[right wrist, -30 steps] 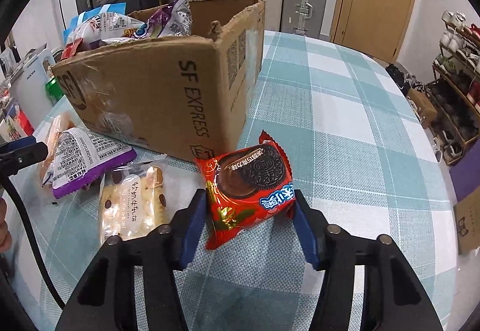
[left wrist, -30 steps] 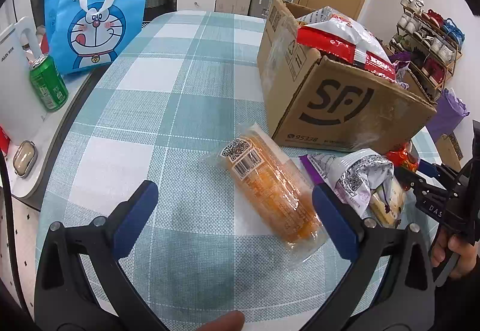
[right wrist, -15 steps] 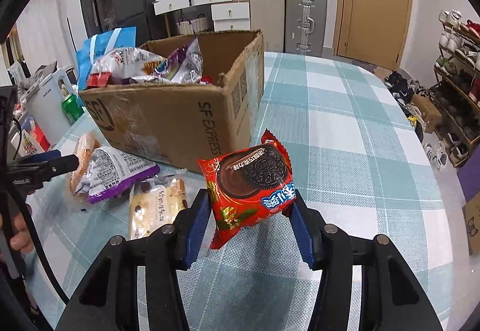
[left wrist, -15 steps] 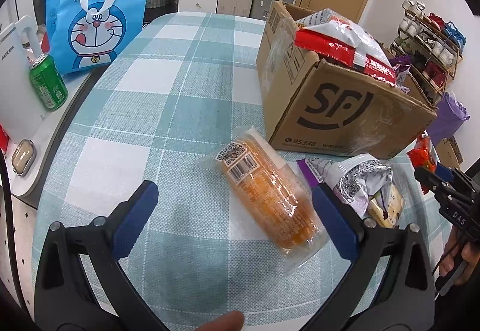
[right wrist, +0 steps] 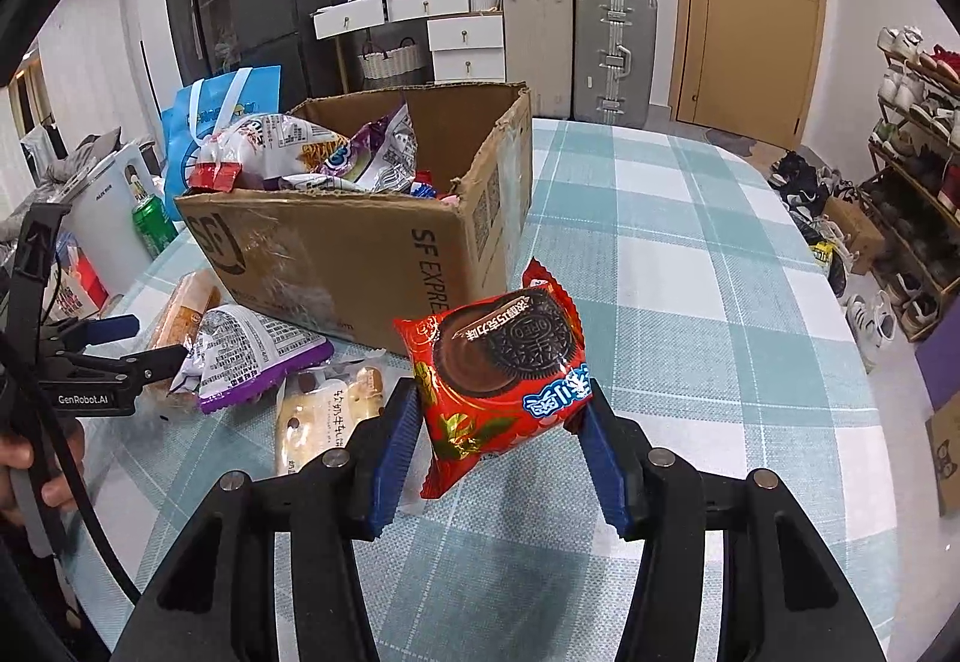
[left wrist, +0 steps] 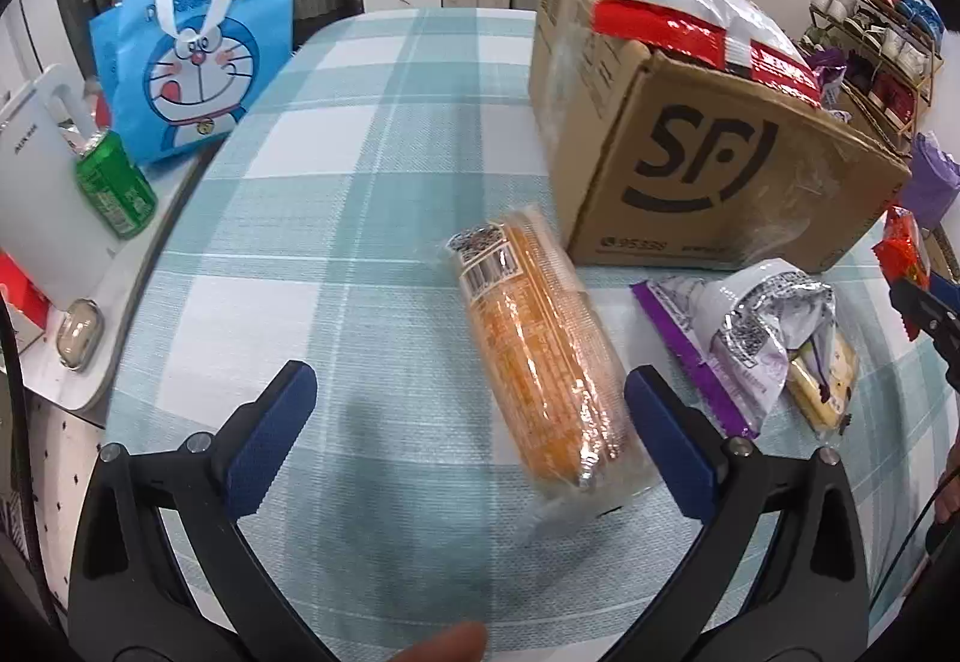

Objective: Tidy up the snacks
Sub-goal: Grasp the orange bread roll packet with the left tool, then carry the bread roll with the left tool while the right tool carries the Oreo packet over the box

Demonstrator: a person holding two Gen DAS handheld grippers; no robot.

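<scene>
Between the blue pads of the right gripper (right wrist: 498,446), a red cookie packet (right wrist: 498,368) hangs pinched clear of the table (right wrist: 690,254), with the open cardboard box (right wrist: 360,248) just beyond it to the far left. Nearer the left gripper (left wrist: 468,434), whose jaws are spread and empty, an orange wrapped cake (left wrist: 540,350) lies on the cloth, its long axis running near to far.

Black tongs (right wrist: 498,446), blue pads (right wrist: 393,449)

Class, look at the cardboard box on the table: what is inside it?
The cardboard box holds snack bags heaped near its rim: white, purple and red ones. Whatever lies beneath that top layer is covered.
</scene>
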